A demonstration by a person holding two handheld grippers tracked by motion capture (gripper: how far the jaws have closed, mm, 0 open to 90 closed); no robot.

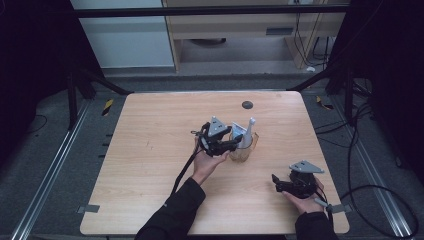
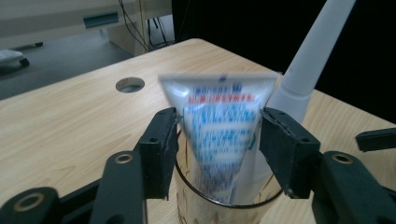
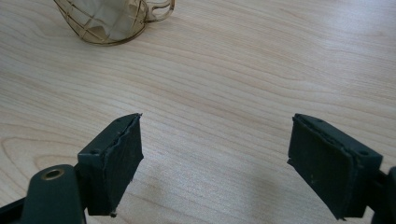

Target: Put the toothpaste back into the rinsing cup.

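- The right gripper (image 1: 278,183) rests low over the pale wooden worktop (image 1: 150,165), near the person. Its black fingers (image 3: 112,163) stand wide apart with nothing between them. It is well apart from the cup, so it cannot steady the cup if it tips.
- The left gripper (image 2: 218,140) is at the clear brownish plastic cup (image 1: 243,146) in the middle of the worktop. Its fingers (image 2: 161,149) stand apart, one on each side of the white tube with blue and red print (image 2: 219,126), and seem to just clear it.
- The tube stands crimped end up in the cup. If a finger catches it as the hand pulls away, the tube could lift out or the light cup could fall over.
- Just behind, a tall white toothbrush handle (image 2: 310,56) leans in the same cup. A bump could knock it out.
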